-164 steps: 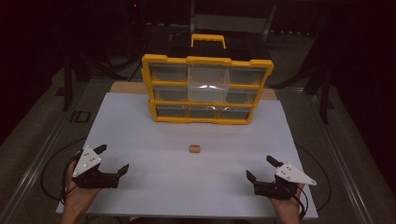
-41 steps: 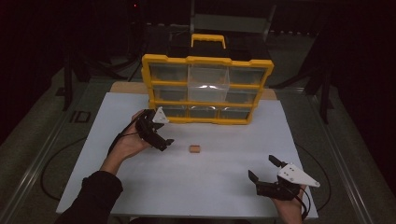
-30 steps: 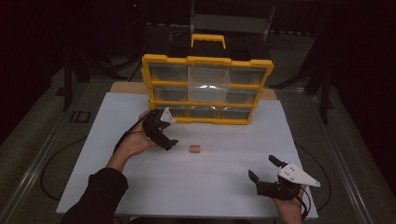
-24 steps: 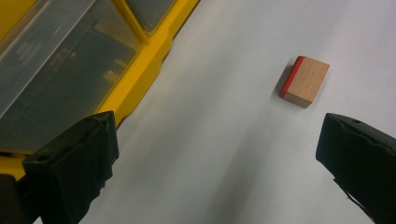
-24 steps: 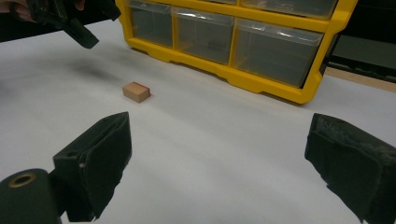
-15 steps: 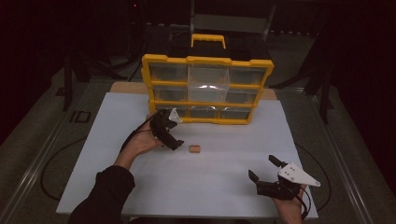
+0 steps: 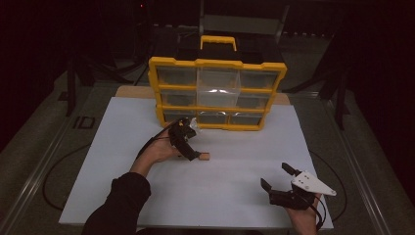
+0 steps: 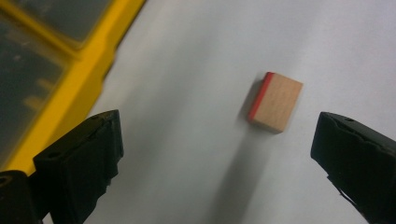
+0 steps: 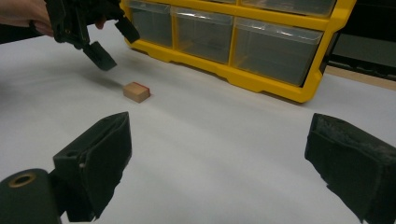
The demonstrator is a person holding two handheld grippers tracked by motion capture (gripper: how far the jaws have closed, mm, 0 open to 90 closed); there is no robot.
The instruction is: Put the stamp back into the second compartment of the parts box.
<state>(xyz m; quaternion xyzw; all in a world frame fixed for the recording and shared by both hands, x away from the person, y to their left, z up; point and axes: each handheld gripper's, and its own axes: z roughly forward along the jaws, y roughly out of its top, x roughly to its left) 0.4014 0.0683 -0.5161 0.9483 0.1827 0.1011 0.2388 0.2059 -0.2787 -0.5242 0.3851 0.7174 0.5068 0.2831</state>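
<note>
Near centre of the white sheet: small wooden block with one red edge, lying flat, free, nothing gripping it.
block, left gripper view: block sits ahead between the two black jaws, closer to the right-hand jaw, touching neither.
block, right gripper view: block well in front, just below the other gripper's jaw tips.
left gripper: left gripper jaws spread wide, holding nothing, tips just left of the block and angled down at it.
change: 5.5 s ago the left gripper rested at the near left edge; since then it has crossed toward the drawer cabinet and swung right, closing on the block step by step. Block has not moved.
meaning: reach looks nearly done; judged next is lowering so the jaws straddle the block, then closing. Pick not yet begun.
right gripper: right gripper parked near right, jaws wide apart, empty, unchanged across the earlier frames.
cabinet: yellow drawer cabinet at far side, upright, just beyond the left gripper, all drawers look shut.
surface: white sheet over the table.
counts: blocks 1; grippers 2; cabinets 1; clear drawers 9, three rows of three; carry handle 1, on top.
</note>
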